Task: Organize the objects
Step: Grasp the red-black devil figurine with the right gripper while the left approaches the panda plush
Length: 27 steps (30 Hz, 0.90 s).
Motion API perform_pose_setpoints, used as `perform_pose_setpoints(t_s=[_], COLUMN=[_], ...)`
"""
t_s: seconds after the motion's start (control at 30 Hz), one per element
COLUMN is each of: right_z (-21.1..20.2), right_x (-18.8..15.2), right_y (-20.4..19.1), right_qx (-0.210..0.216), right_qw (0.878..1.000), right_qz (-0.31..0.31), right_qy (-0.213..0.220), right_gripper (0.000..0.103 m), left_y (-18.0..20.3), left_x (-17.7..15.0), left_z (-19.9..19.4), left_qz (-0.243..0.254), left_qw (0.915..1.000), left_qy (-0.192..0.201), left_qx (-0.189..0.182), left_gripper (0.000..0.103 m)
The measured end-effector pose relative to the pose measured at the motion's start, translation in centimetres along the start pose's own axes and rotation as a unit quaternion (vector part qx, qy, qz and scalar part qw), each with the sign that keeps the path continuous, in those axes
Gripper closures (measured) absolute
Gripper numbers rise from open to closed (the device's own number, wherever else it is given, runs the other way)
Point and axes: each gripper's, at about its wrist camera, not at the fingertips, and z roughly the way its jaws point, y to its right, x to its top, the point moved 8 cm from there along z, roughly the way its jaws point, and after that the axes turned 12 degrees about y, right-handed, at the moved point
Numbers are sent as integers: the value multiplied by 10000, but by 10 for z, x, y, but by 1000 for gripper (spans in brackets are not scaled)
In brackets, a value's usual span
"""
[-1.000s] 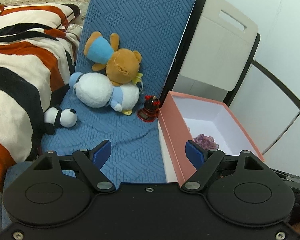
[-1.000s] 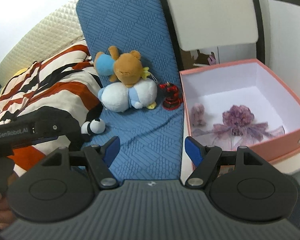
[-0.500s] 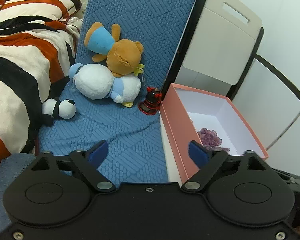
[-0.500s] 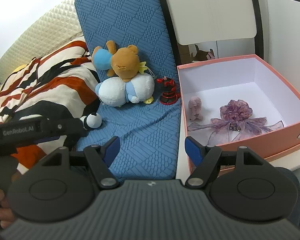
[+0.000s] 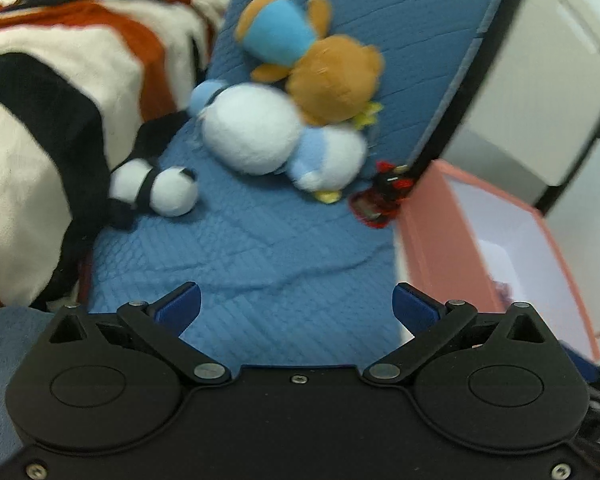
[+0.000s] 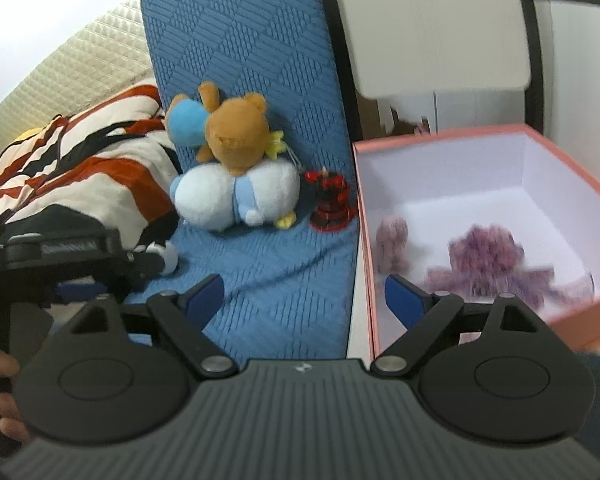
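Note:
On a blue quilted mat (image 5: 268, 248) lie a brown bear plush (image 5: 332, 80), a white and light-blue plush (image 5: 268, 140), a small panda plush (image 5: 156, 190) and a red-black toy figure (image 5: 380, 200). A pink box (image 6: 580, 184) to the right holds a purple frilly item (image 6: 488, 256) and a small pink figure (image 6: 392, 240). My left gripper (image 5: 296, 306) is open and empty, low over the mat, short of the panda. My right gripper (image 6: 304, 294) is open and empty, between mat and box; the left gripper (image 6: 72, 256) shows at its left.
A striped orange, black and white blanket (image 5: 40, 100) lies left of the mat. A white cabinet with a black frame (image 6: 432, 28) stands behind the box. A cream quilted headboard (image 6: 68, 64) is at the back left.
My left gripper has moved forward and left, closer to the plush toys and the panda. My right gripper has also moved forward toward the toys and box. Both stay open.

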Motion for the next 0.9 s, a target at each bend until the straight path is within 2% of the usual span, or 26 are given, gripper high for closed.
perform_pose_setpoints(t_s=[0.2, 0.33, 0.53, 0.63, 0.73, 0.9], right_z=[42, 66, 106, 135, 163, 199], right_x=[10, 22, 37, 40, 45, 57], right_y=[-6, -10, -9, -5, -5, -12], right_qx=[98, 227, 238, 192, 292, 386], right_qw=[9999, 9992, 9966, 9939, 9912, 9824], right_qz=[-85, -318, -781, -1082, -1270, -1817], right_qy=[95, 95, 48, -71, -232, -208], right_gripper=[15, 15, 15, 15, 21, 26], left_y=[-29, -54, -85, -93, -99, -110], left_x=[14, 30, 45, 48, 51, 57], left_z=[38, 57, 91, 106, 119, 132], left_qz=[-314, -1040, -1422, -1509, -1541, -1439], left_qw=[9992, 9943, 9892, 9875, 9866, 9871], left_qy=[-144, -237, -263, -339, -371, -296], left_qx=[207, 78, 245, 299, 399, 642], left_gripper=[1, 1, 1, 1, 1, 1])
